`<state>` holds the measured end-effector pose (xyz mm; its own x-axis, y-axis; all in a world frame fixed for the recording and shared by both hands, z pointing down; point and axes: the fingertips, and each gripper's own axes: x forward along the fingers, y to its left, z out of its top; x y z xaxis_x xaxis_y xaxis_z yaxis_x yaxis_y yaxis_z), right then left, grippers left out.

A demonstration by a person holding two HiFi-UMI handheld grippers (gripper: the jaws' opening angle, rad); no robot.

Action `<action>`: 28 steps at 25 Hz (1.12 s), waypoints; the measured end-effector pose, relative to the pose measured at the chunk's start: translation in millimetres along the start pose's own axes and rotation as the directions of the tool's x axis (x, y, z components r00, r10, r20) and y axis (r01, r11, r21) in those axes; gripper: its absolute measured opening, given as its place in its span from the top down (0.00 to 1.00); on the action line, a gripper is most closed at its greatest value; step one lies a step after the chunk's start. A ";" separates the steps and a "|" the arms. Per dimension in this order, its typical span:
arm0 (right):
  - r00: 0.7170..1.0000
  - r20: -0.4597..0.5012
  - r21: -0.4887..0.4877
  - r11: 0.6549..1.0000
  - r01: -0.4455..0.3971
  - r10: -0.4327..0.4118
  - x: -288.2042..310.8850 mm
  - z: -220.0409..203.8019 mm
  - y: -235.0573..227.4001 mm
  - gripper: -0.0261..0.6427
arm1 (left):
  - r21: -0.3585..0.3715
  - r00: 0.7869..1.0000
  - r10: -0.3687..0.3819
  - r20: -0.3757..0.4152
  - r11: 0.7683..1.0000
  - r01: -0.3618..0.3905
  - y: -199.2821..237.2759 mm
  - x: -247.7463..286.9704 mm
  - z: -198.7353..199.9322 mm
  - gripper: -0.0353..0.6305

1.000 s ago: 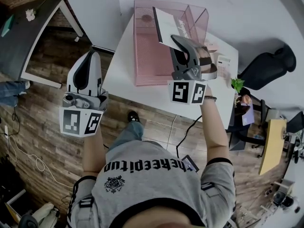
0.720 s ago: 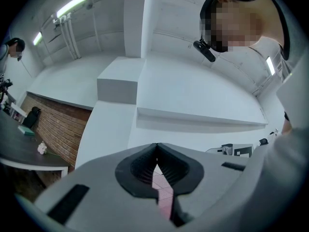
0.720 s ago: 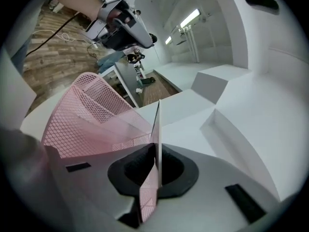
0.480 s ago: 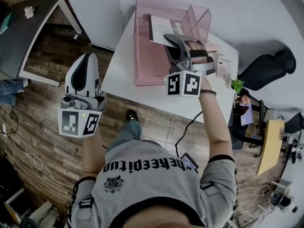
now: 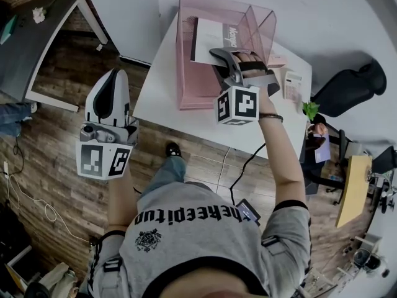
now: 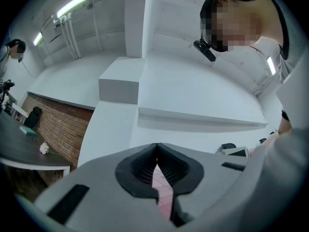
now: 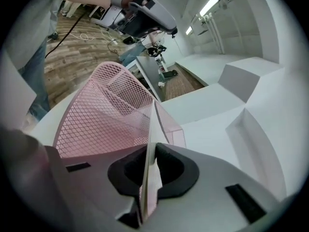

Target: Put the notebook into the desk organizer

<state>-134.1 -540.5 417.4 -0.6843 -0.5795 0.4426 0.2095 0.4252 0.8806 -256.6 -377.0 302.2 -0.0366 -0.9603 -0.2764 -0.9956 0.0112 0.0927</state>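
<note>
Your right gripper [image 7: 147, 178] pinches the notebook [image 5: 208, 39] edge-on above the pink organizer [image 5: 184, 79], its slanted dividers [image 5: 251, 27] just beside it. Your left gripper [image 6: 156, 149] hangs closed, empty, off the table [image 5: 155, 92].

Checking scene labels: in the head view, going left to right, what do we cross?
Dark desk → left gripper → pink organizer → potted plant → black office chair.

Right tool [image 5: 215, 54] outstretched, clamped; left tool [image 5: 115, 74] closed, near body.
</note>
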 end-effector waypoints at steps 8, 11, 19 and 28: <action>0.984 0.019 0.138 0.974 -0.179 0.178 1.8 -1.1 16.6 0.93 | -0.002 1.000 0.007 0.001 1.000 -0.007 2.5 -8.3 2.8 0.94; 0.972 0.044 0.200 0.951 -0.236 0.232 0.8 -1.0 17.6 0.91 | -0.003 1.000 0.006 0.003 1.000 -0.006 0.4 -10.1 3.6 0.94; 0.934 0.103 0.320 0.878 -0.356 0.342 -1.4 -1.6 19.6 0.83 | -0.011 1.000 0.011 0.004 1.000 -0.011 0.9 -11.5 4.1 0.94; 0.888 0.203 0.454 0.764 -0.459 0.413 -9.8 3.0 19.0 0.71 | -0.024 1.000 0.020 0.007 1.000 -0.020 0.3 -14.3 4.0 0.94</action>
<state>-125.5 -524.7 429.3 -0.6630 -0.1973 0.7222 0.1573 0.9064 0.3921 -256.8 -362.1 302.4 -0.0568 -0.9581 -0.2809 -0.9923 0.0232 0.1215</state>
